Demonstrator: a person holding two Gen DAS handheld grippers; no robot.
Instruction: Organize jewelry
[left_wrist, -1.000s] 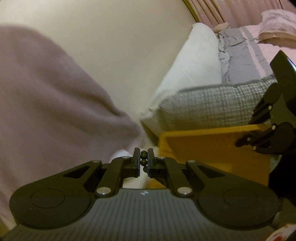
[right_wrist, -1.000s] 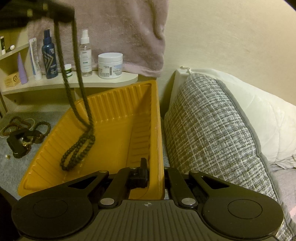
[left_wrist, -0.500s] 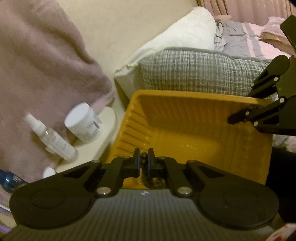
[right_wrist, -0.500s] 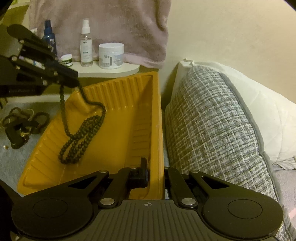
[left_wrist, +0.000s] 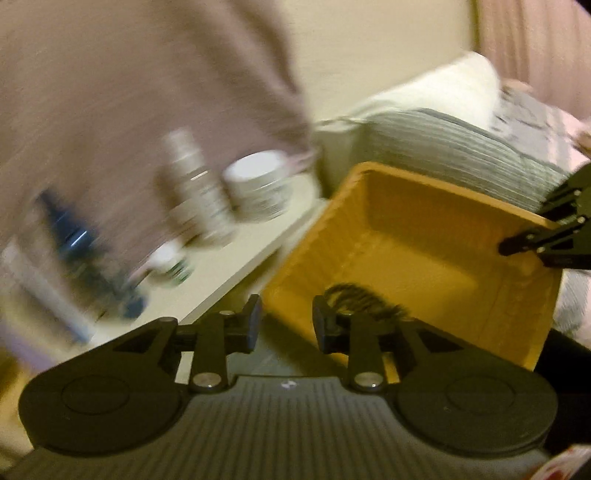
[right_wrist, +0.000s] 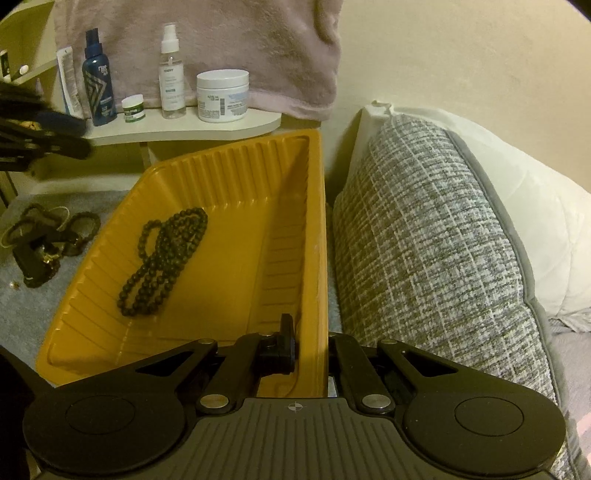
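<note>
A yellow ribbed tray (right_wrist: 229, 173) sits on the grey bed cover. In the right wrist view a dark bead necklace (right_wrist: 162, 262) lies coiled on its floor, free of any gripper. My right gripper (right_wrist: 310, 332) is shut on the tray's right wall, one finger inside and one outside. The left wrist view is blurred. There my left gripper (left_wrist: 284, 317) hangs over the tray's (left_wrist: 424, 240) near left corner. Its jaws are opening with nothing between them, and the necklace (left_wrist: 354, 295) lies just beyond its right finger. The left gripper (right_wrist: 85, 139) also shows at the left edge of the right wrist view.
A heap of other dark bracelets and jewelry (right_wrist: 48, 240) lies on the cover left of the tray. Behind stands a low shelf (right_wrist: 184, 129) with bottles and a white jar (right_wrist: 221, 96) under a hanging towel. A grey woven pillow (right_wrist: 424, 240) presses against the tray's right side.
The left gripper lowered the hanging necklace into the tray, let it go and opened, then swung left and rolled. The right gripper kept still on the tray wall.
</note>
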